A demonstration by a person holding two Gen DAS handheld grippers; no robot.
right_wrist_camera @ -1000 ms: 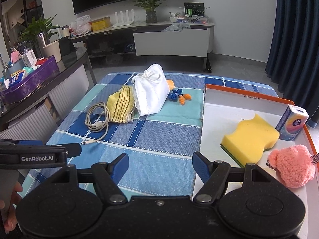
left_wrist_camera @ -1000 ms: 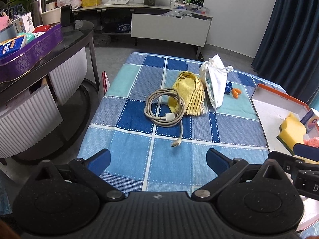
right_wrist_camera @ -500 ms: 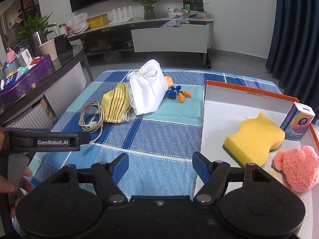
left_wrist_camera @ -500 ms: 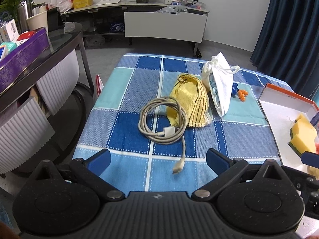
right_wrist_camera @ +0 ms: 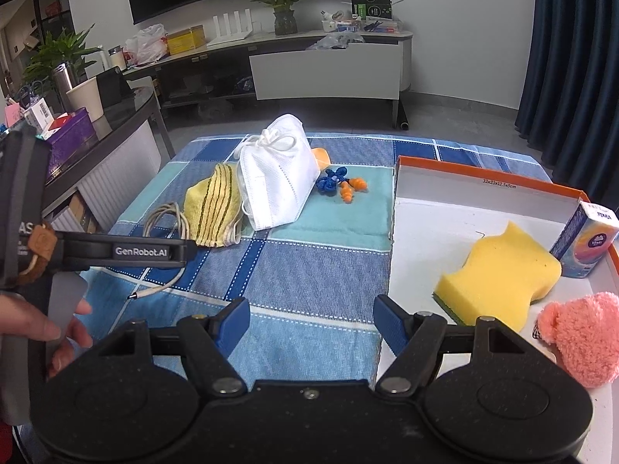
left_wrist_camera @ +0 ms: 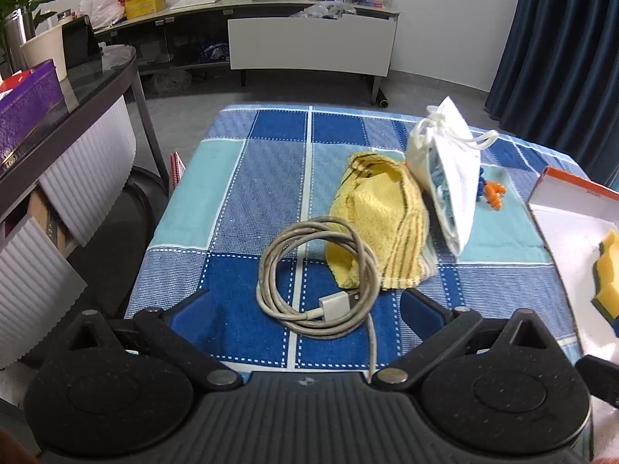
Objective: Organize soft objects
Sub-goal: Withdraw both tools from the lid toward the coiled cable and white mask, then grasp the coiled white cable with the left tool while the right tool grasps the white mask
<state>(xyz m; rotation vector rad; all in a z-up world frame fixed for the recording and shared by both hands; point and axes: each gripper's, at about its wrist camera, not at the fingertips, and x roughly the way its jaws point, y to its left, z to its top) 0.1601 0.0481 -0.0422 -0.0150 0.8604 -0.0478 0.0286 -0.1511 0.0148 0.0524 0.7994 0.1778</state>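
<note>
step: left gripper (left_wrist_camera: 305, 305) approaching yellow cloth (left_wrist_camera: 381, 228), jaws gaping wide, holding nothing | right gripper (right_wrist_camera: 311, 323) waiting, spread wide, empty | cloth lying beyond coiled cable (left_wrist_camera: 317, 282), left of box (right_wrist_camera: 433, 208) | next: clearing the cable, pinching cloth's near edge

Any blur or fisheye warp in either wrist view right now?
Left wrist: slight motion smear on the mask and towel, cable fairly sharp, and the cabinet bows at the frame edge. Right wrist: crisp on the sponge and box, with the same barrel curve on the curtain.
</note>
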